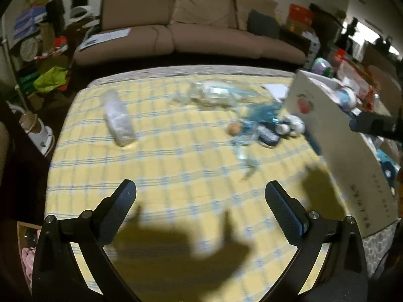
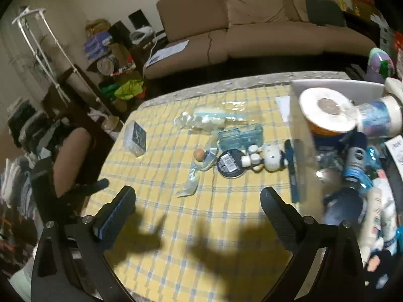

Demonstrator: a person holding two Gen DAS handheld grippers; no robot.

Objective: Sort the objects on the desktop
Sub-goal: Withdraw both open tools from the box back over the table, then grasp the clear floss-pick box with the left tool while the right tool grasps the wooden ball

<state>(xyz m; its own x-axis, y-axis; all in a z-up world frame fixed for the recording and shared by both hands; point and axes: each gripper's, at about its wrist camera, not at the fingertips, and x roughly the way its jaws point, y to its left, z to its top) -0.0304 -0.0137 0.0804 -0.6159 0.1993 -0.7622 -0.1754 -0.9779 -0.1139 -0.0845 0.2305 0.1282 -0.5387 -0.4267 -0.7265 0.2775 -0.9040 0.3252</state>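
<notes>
Loose objects lie on a yellow checked tablecloth (image 2: 176, 226). In the right wrist view I see a wrapped packet (image 2: 135, 139) at the left, a clear plastic bag (image 2: 209, 119), a blue transparent case (image 2: 239, 136), a black round tin (image 2: 230, 163), a small white figurine (image 2: 264, 157) and a small brown ball (image 2: 199, 154). My right gripper (image 2: 197, 201) is open and empty above the cloth, short of them. My left gripper (image 1: 200, 193) is open and empty over the cloth; the packet (image 1: 118, 119) and the blurred pile (image 1: 262, 128) lie ahead of it.
A white cardboard box (image 1: 335, 141) stands at the table's right edge, filled with a tape roll (image 2: 325, 110), bottles and toys (image 2: 357, 166). A brown sofa (image 1: 191, 27) stands behind the table. Clutter and a chair (image 2: 73, 156) lie to the left.
</notes>
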